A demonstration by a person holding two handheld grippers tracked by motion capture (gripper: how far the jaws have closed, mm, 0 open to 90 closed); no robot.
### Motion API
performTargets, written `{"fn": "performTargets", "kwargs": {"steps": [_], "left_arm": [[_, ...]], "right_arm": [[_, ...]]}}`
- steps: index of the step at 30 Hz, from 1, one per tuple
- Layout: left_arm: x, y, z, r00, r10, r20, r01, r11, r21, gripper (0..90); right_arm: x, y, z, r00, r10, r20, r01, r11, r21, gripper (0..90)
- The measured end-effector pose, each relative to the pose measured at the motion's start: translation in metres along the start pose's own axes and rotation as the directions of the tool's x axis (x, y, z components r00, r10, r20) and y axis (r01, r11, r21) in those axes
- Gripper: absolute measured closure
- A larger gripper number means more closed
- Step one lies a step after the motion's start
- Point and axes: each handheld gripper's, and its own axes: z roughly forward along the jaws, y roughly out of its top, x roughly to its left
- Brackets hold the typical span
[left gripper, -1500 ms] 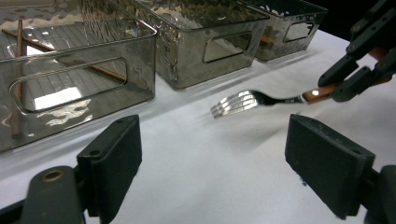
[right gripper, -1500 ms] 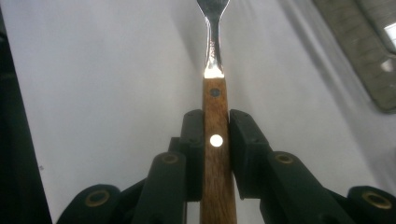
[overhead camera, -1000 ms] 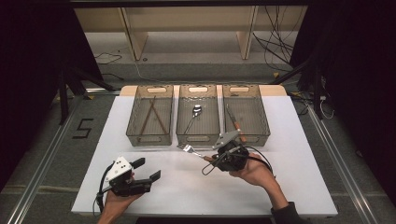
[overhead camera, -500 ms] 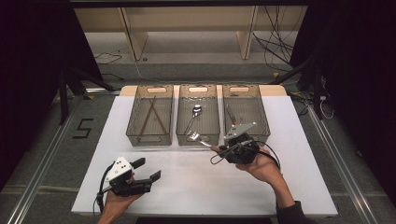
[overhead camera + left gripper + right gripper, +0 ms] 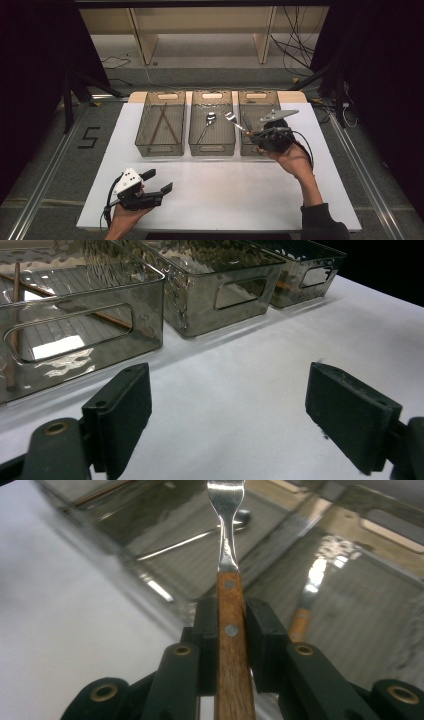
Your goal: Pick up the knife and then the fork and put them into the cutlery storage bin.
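Fork (image 5: pixel 229 555) with a wooden handle sits clamped between the two black jaws of my right gripper (image 5: pixel 230 625); in the right gripper view the pads press on both flat sides of the handle, just behind the metal neck, and the tines point up and away from the camera. In the high view I see the right gripper (image 5: pixel 256 135) held above the near end of the right bin (image 5: pixel 258 96), with the fork (image 5: pixel 232 120) reaching out to the left so that its head hangs over the gap between the middle bin (image 5: pixel 212 145) and the right one. A spoon (image 5: pixel 207 124) lies in the middle bin, and the right gripper view shows it below and beyond the fork's tines. A second wooden-handled utensil (image 5: pixel 304 611) lies on the floor of the right bin; I cannot tell what kind. The left bin (image 5: pixel 161 148) holds brown sticks (image 5: pixel 163 125) that cross each other. My left gripper (image 5: pixel 160 182) rests low near the front left of the white table (image 5: pixel 225 195), well apart from the bins, its jaws spread wide with nothing but bare table between them, as the left gripper view confirms.
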Motion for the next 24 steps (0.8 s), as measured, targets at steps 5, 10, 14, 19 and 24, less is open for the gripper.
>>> {"fn": "performTargets", "kwargs": {"steps": [5, 10, 14, 19, 24], "left_arm": [[0.0, 0.0, 0.0, 1.0, 0.0, 0.0, 0.0, 1.0, 0.001, 18.3], [0.0, 0.0, 0.0, 1.0, -0.001, -0.002, 0.001, 1.0, 0.001, 18.3], [0.0, 0.0, 0.0, 1.0, -0.003, -0.002, 0.003, 1.0, 0.0, 18.3], [0.0, 0.0, 0.0, 1.0, -0.002, -0.002, 0.002, 1.0, -0.001, 18.4], [0.0, 0.0, 0.0, 1.0, 0.001, -0.002, -0.001, 1.0, -0.001, 18.3]], "right_arm": [[-0.017, 0.008, 0.005, 0.9969, 0.054, 0.056, -0.054, 0.999, 0.0, 76.9], [-0.029, 0.014, 0.014, 0.9912, 0.091, 0.096, -0.093, 0.995, 0.021, 76.9], [-0.039, 0.018, 0.022, 0.9833, 0.128, 0.13, -0.133, 0.991, 0.03, 76.9], [-0.049, 0.021, 0.031, 0.9709, 0.164, 0.174, -0.174, 0.984, 0.042, 76.9], [-0.058, 0.021, 0.037, 0.9577, 0.212, 0.195, -0.225, 0.973, 0.046, 76.9]]}}
